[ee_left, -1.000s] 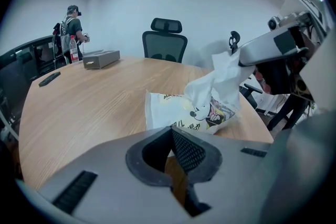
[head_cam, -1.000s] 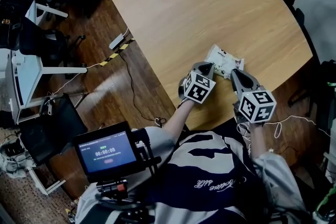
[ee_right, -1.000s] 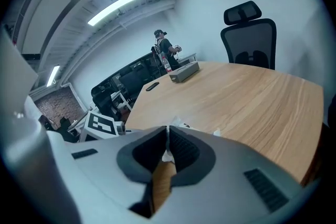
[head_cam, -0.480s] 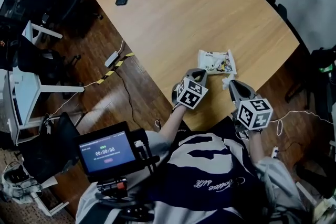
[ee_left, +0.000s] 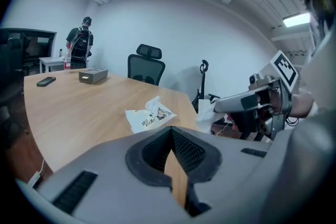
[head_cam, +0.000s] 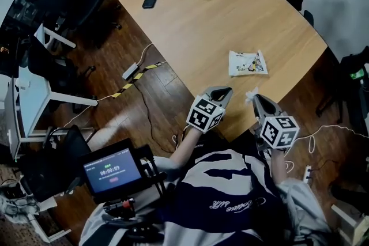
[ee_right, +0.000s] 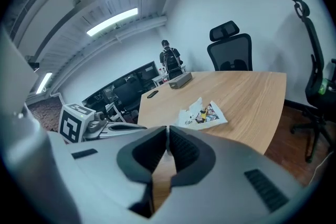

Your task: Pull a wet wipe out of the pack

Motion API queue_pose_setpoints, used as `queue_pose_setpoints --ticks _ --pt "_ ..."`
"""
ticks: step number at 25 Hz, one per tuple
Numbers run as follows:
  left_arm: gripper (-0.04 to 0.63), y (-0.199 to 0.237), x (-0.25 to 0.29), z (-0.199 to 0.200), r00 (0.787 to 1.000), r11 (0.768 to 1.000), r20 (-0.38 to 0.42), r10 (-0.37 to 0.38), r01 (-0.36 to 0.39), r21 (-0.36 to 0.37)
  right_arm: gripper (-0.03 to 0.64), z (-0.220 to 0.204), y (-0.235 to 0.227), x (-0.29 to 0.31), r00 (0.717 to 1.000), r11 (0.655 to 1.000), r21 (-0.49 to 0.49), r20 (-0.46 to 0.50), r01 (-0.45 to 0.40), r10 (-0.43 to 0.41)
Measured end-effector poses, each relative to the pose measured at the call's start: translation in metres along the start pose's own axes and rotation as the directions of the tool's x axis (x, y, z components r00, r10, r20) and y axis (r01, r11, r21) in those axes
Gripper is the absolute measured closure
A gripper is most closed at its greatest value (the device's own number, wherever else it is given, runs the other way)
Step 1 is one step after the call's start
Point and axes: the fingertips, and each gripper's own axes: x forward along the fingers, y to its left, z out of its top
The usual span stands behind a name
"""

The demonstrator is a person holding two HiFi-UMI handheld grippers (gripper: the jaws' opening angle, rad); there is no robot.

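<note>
Both tongs have drawn back off the pack (head_cam: 248, 63) toward the person since a second ago, when they were crowded onto it. The pack now lies alone and flat on the tabletop (head_cam: 202, 26), near its rounded edge and well apart from either tool. The right tongs (head_cam: 255, 97) are pinched narrow on a small white wet wipe (head_cam: 251, 93), a crumpled tuft of which sticks out past the tips. The left gripper view shows the same white scrap at that tool's nose, clear of the pack with nothing joining the two, so the wipe seems to be fully out. The left tongs (head_cam: 223, 90) are closed tip to tip with nothing between them. The wipe is judged light, limp and damp: it will fold and cling rather than keep a shape. A thin pinch near one corner or edge should be enough, though a wet sheet could slip free if swung quickly. The pack itself looks like soft, crinkly film, light enough to lift or slide along with a sheet. Any further pull would therefore call for one tool pressing its body down beside the opening while the other takes the sheet where it pokes out
</note>
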Motion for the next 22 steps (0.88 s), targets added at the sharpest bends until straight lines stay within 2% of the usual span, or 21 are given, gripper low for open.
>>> queue_pose_setpoints --ticks 6,9,13,19,22 --pt "0.592 -0.020 -0.055 -0.030 0.998 0.998 0.036 -0.059 0.060 -0.014 0.603 -0.056 0.039 -0.021 0.999 0.999 0.043 0.021 0.023 -0.024" --pt "0.592 -0.039 -0.077 -0.034 0.994 0.995 0.060 -0.086 0.089 -0.052 0.604 -0.071 0.051 -0.049 0.999 0.998 0.047 0.014 0.048 -0.049" --pt "0.592 -0.058 -0.088 -0.043 0.990 0.986 0.083 -0.115 0.124 -0.111 0.604 -0.084 0.054 -0.080 0.996 0.994 0.066 0.019 0.087 -0.089" --pt "0.592 -0.082 -0.092 -0.040 0.986 0.985 0.110 -0.125 0.136 -0.102 0.603 -0.092 0.049 -0.102 0.995 0.992 0.080 0.024 0.094 -0.097" --pt "0.592 -0.088 -0.099 -0.033 0.986 0.987 0.133 -0.105 0.119 -0.104 0.603 -0.090 0.048 -0.109 0.996 0.994 0.076 0.030 0.083 -0.086"
